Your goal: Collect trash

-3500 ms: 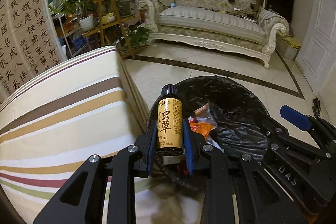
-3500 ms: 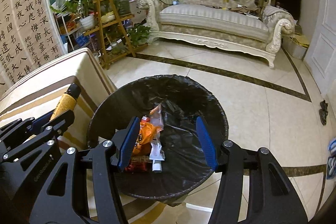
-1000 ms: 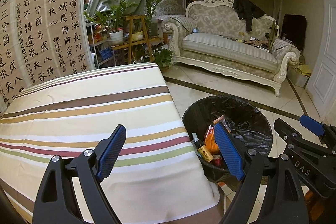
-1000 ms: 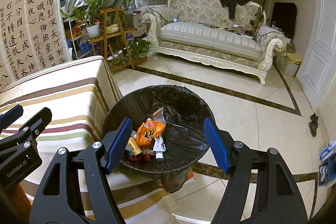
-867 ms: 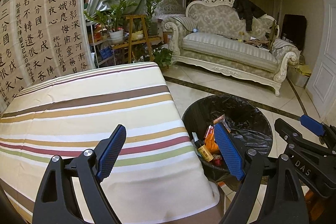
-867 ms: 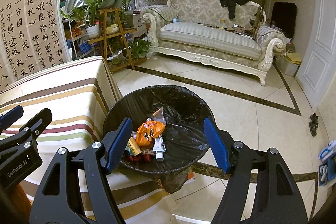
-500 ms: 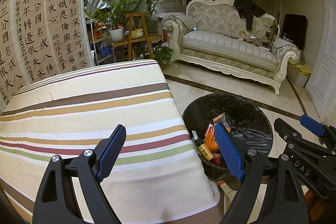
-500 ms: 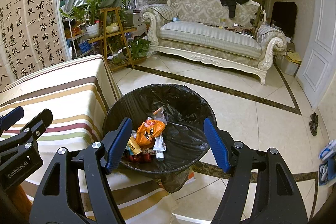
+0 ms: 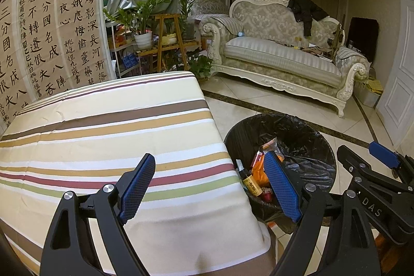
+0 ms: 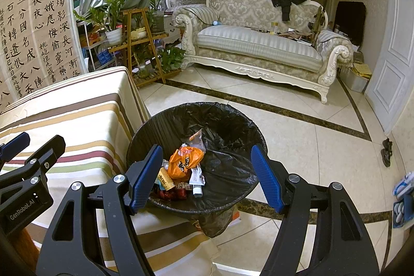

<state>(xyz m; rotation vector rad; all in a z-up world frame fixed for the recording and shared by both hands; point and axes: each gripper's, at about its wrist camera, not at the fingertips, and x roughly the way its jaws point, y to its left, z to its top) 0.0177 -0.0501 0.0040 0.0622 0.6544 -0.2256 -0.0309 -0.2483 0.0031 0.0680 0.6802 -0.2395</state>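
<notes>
My left gripper (image 9: 209,185) hangs with its blue pads spread wide and nothing between them, over the striped cloth of the table (image 9: 108,136); my right gripper (image 10: 207,177) is likewise parted and empty, poised above the trash bin (image 10: 165,118), which stands on the tiled floor (image 10: 297,136) just beside the table's edge.

The bin is lined with a black bag (image 10: 227,172); the collected trash lies in its bottom, towards the table side: a small amber bottle (image 9: 251,184) with a black cap and a yellow label bearing dark Chinese characters that I cannot make out for certain; an orange wrapper (image 10: 184,161) with print too crumpled to read; a white tube (image 10: 197,178) lying beside it; something red beneath, which I cannot identify.

On the body of my left gripper, seen from the right wrist view, white lettering reads "GenRobot.AI"; on my right gripper (image 9: 375,188), seen from the left wrist view, the letters "DAS" show.

Large calligraphy scrolls (image 9: 49,25) hang behind the table, columns of black Chinese characters on pale paper; beyond stand potted plants (image 9: 145,17) on a wooden stand and an ornate sofa (image 9: 279,56) with a dark jacket (image 9: 305,9) draped over its back.
</notes>
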